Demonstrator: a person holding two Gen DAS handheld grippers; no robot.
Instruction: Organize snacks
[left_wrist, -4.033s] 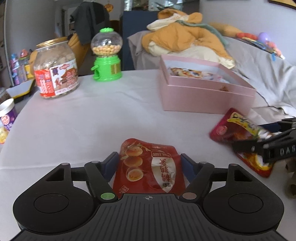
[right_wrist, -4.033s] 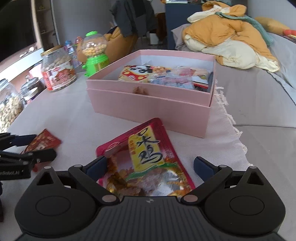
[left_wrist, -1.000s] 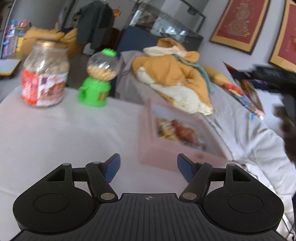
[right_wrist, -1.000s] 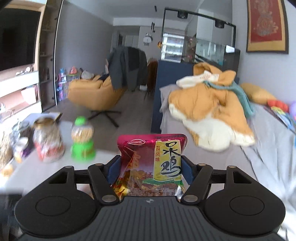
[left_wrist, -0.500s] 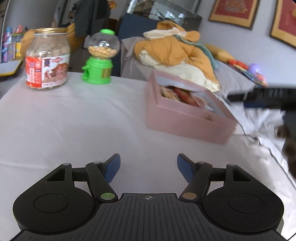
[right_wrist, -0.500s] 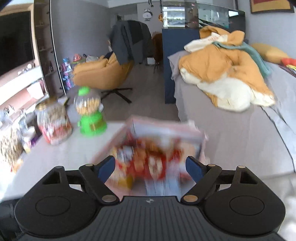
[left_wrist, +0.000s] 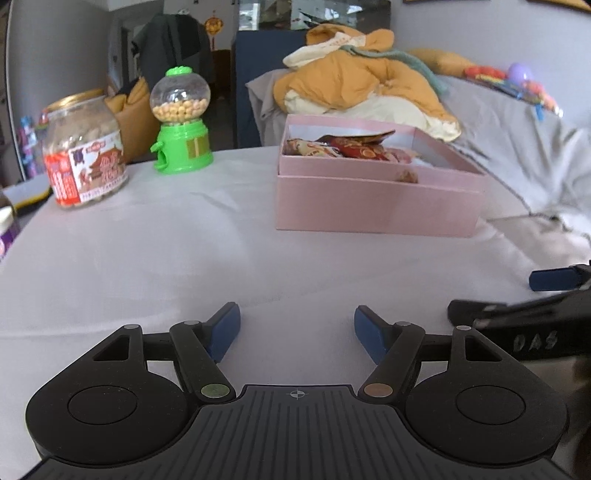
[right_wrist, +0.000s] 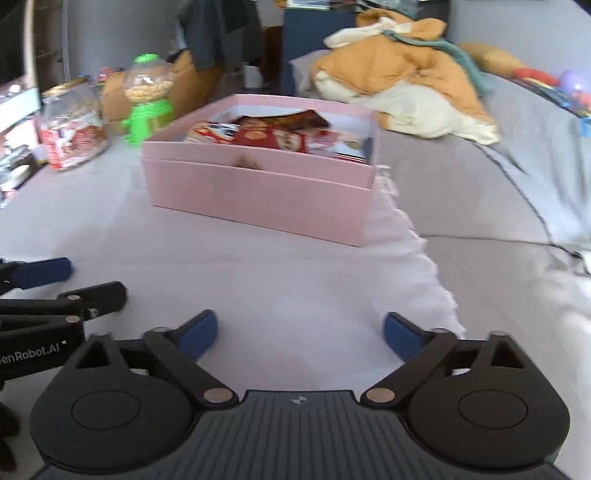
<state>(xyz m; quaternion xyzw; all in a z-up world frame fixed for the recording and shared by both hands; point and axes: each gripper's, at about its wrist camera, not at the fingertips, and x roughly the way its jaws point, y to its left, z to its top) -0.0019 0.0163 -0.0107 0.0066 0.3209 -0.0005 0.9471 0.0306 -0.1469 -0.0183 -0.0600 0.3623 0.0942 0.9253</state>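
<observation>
Two low wrist views side by side, facing forward, sharing the pink box (left_wrist: 376, 201) (right_wrist: 258, 195) ahead

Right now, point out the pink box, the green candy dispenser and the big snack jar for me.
pink box (left_wrist: 376, 201), left wrist view, on its front wall.
green candy dispenser (left_wrist: 181, 149), left wrist view, on its green base.
snack jar (left_wrist: 85, 166), left wrist view, on its printed label.

My feeds show soft, even daylight with faint shadows; fisheye bending curves the edges, and the right view's glass jar (right_wrist: 74, 125) is motion-blurred.
</observation>
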